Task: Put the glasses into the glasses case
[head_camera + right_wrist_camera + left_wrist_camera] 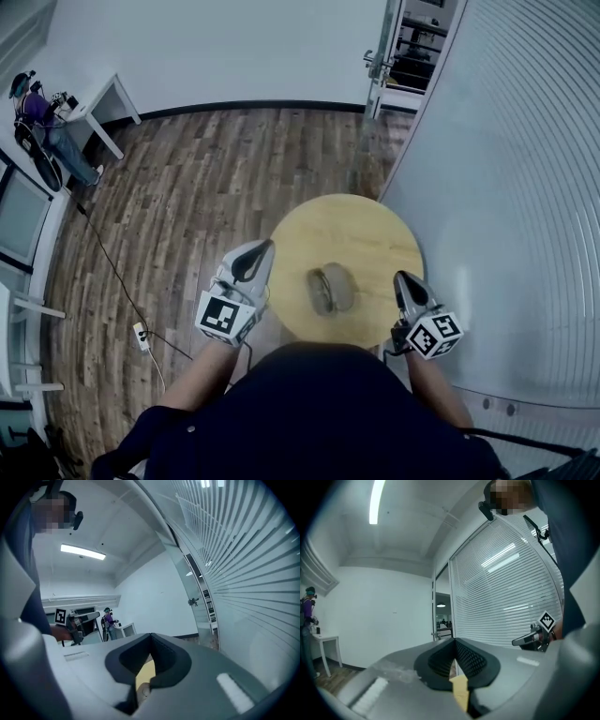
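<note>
round wooden counter (309, 225), one grey glasses case (330, 289) lying on it, a little toward 6 o'clock of centre. the case looks closed. no glasses are seen anywhere outside it, so they are likely inside, but i cannot confirm that.

left hand-held gripper (266, 249) is at 9 o'clock of the case, jaws together, nothing between them. right hand-held gripper (401, 278) is at 3 o'clock, near the counter edge, also closed and empty. both are clear of the case.

risks: if the lid is only resting and not latched, it may spring open. a careless sweep from either side could push the case toward the near rim and off.
</note>
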A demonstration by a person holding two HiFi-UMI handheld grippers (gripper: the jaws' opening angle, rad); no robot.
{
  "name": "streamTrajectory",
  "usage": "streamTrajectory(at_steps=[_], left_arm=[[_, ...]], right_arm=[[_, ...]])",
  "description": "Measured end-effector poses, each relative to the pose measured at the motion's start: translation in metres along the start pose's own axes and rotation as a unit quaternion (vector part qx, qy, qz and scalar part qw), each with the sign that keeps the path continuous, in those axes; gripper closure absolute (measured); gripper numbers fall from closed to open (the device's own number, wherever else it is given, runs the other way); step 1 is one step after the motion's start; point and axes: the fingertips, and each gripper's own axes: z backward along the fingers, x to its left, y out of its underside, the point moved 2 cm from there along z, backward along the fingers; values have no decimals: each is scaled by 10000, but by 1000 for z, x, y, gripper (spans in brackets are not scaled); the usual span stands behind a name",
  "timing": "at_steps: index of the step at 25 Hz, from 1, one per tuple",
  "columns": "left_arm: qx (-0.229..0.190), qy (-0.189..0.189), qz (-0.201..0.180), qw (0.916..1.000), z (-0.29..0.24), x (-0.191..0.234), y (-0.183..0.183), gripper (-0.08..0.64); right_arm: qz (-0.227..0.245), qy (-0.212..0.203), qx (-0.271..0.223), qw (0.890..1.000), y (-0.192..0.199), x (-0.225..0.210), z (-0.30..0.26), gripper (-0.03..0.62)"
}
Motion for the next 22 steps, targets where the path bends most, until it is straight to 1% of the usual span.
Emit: streamTrajectory(at_steps=[4, 11, 15, 18, 22], left_arm=[[-27, 38, -16, 10000, 1, 0, -1, 555], [-45, 68, -40, 10000, 0, 6, -1, 555], [20, -18, -21, 10000, 3, 10, 1, 555], [-63, 55, -81, 9999, 3, 10, -2, 555], [-84, -5, 62, 9999, 3, 16, -5, 555]], right_arm=[[164, -46, 98, 9998, 2, 3, -2, 584], [215, -48, 126, 9997, 1, 2, -13, 584], [257, -86, 199, 9994, 5, 7, -17, 584], [237, -91, 209, 9995, 4, 8, -18, 584], [239, -114, 271, 9993, 4, 8, -23, 584]])
